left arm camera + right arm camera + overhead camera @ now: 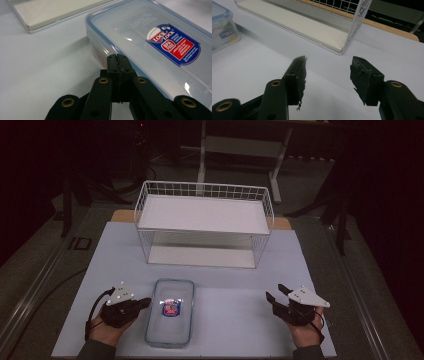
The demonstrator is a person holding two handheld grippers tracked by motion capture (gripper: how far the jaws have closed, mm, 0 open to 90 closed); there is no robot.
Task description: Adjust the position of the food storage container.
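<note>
Left tongs (117,61) I see pressed closed, empty, beside the lidded container (160,45); right tongs (328,71) gape wide, empty.

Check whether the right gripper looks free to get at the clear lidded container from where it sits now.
Probably yes. The right gripper sits open on the table's right side, and bare table lies between it and the container. The left gripper, shut, sits at the container's far side, not in its path.

Container (170,319) before rack (203,223) — grippers flanking it.
</note>
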